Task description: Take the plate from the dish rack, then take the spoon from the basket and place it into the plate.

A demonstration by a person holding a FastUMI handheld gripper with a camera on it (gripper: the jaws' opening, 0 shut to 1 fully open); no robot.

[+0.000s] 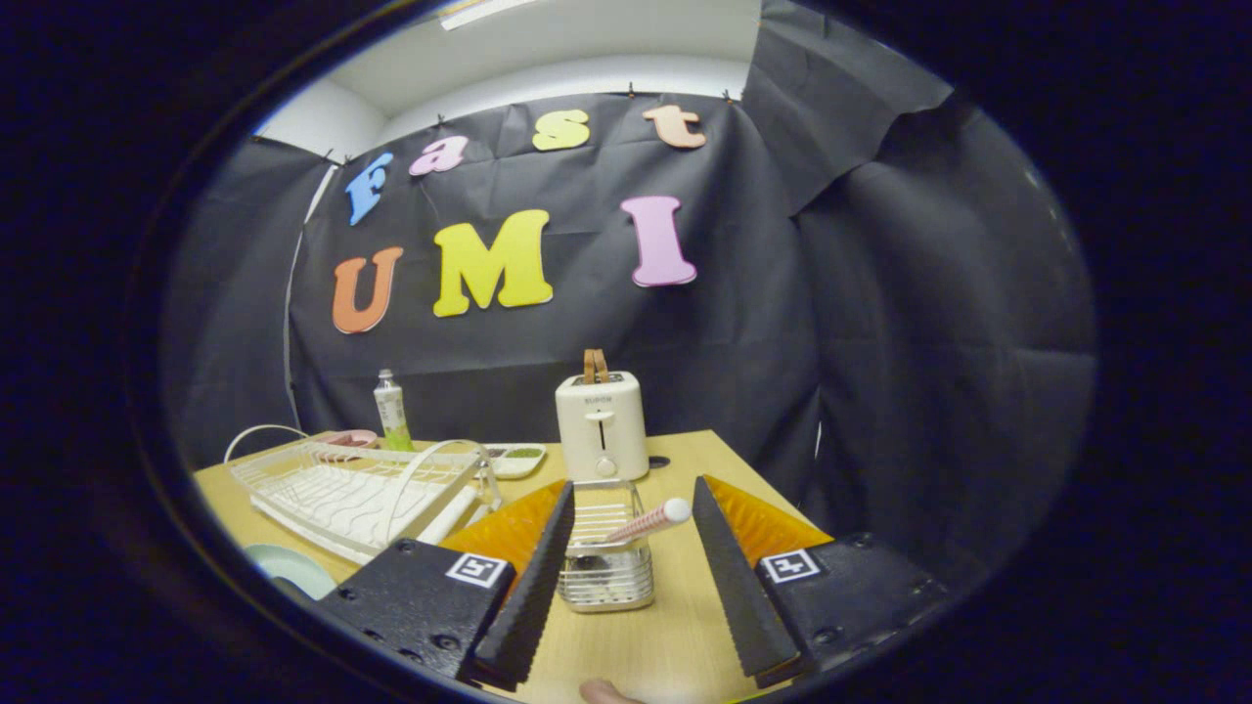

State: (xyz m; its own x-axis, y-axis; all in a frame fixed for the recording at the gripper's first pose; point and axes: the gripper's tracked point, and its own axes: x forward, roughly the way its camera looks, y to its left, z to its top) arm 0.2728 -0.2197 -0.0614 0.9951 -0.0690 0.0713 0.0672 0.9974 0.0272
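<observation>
1. The hand-held gripper [631, 533] hangs with its fingers spread apart, gripping nothing.
2. Between them stands a wire basket [606, 572] on the worktop [675, 636], a spoon [648, 521] leaning out of it.
3. The dish rack [357, 494] sits far left; the plate [289, 570] lies near left.
4. A toaster [601, 427] stands beyond the basket.

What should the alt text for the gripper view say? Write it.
The open gripper frames a wire basket holding a spoon, its handle end leaning toward the right finger. Beyond stands a toaster; a white dish rack sits left, with a plate near the table edge.
</observation>
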